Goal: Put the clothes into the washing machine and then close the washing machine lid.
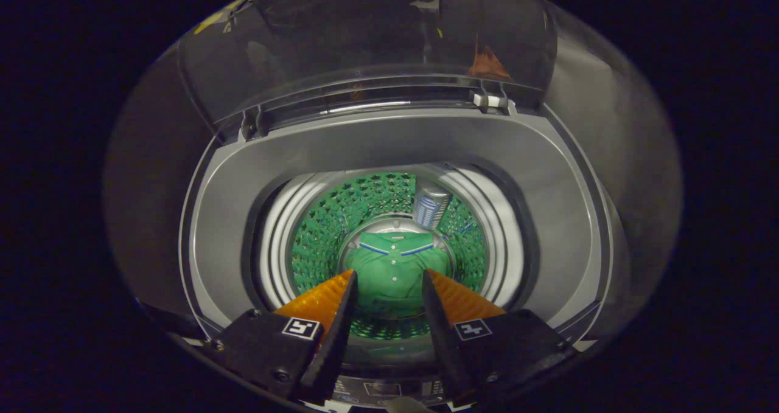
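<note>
Washing machine (389, 139), top-loading, grey top deck, seen from above. Lid (365, 42): clear, raised upright at the far side of the opening. Drum (322, 230): perforated wall, tinted green. Contents, on the drum floor: one green shirt (389, 267), white buttons, blue-striped collar toward the lid. On the drum wall, just beyond the shirt: a grey ribbed fitting (431, 203).

Claw (389, 279): fingers apart, empty, above the shirt.

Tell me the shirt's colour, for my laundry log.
Green, with blue-and-white collar trim; the polo shirt shows best in the gripper view.
</note>
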{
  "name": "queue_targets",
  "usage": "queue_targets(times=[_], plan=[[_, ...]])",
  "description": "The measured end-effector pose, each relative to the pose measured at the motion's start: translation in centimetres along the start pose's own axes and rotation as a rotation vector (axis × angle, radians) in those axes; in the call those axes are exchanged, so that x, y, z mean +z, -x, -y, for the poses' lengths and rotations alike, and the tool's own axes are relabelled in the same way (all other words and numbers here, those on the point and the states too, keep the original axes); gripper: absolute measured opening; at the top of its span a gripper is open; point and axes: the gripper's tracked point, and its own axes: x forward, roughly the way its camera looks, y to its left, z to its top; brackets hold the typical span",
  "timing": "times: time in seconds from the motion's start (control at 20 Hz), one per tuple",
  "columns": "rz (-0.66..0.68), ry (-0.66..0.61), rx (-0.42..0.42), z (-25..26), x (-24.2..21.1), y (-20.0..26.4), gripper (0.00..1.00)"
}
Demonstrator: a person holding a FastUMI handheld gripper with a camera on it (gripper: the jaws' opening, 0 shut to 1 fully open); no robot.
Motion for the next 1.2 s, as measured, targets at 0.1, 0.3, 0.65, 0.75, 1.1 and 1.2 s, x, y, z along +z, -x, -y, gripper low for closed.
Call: queue_targets(times=[0.1,0.3,0.65,0.75,1.1,1.2], plan=[[0.012,0.009,0.006,0.0,0.3,0.1,0.66],[0.052,0.032,-0.01,0.2,1.0,0.5,0.67],[0.187,0.102,-0.017,-0.3,5.0,3.5,0.66],[0.243,0.111,-0.013,-0.6,6.9,5.1,0.66],[0.443,0.095,0.041,-1.6,13.8,13.0,0.67],[0.503,0.098,0.051,-1.9,15.9,15.0,0.66]])
